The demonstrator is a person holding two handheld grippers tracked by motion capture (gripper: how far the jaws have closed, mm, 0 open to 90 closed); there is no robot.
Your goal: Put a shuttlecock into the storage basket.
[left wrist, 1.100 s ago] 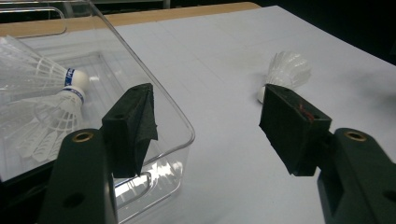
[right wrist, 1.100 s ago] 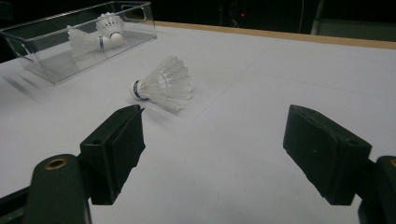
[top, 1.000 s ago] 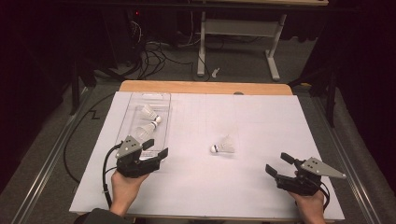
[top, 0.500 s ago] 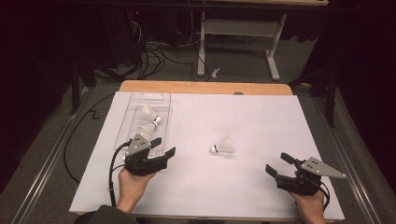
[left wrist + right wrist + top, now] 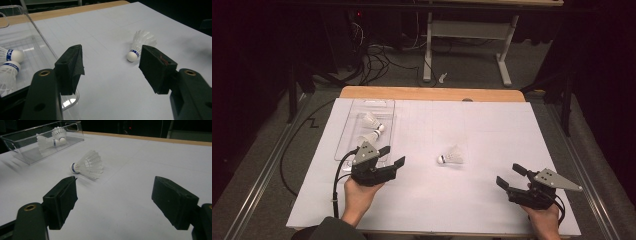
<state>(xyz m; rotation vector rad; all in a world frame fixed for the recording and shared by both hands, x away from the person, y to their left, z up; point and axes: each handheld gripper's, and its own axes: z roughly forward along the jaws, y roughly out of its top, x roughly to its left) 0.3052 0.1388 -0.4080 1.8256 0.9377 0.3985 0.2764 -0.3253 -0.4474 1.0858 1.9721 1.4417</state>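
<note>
Shuttlecock [image 5: 451, 157]: lying on its side on desk [image 5: 492, 125], cork end left. Left claw [image 5: 391, 156]: wide open, empty. Right claw [image 5: 511, 176]: wide open, empty.

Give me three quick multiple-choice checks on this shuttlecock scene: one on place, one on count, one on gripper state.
1. Where does the loose shuttlecock lie?
A. on the white table sheet, between the grippers
B. in the clear tray
C. on the floor

2. How many shuttlecocks lie in the clear tray?
A. none
B. two
C. four

3. How does the left gripper stand?
A. shut on a shuttlecock
B. shut on nothing
C. open, holding nothing

Answers: 1 A, the high view shows it on the bare sheet, apart from the tray. 2 B, two white ones lie side by side inside. 3 C, its jaws stand wide apart with sheet between them.
</note>
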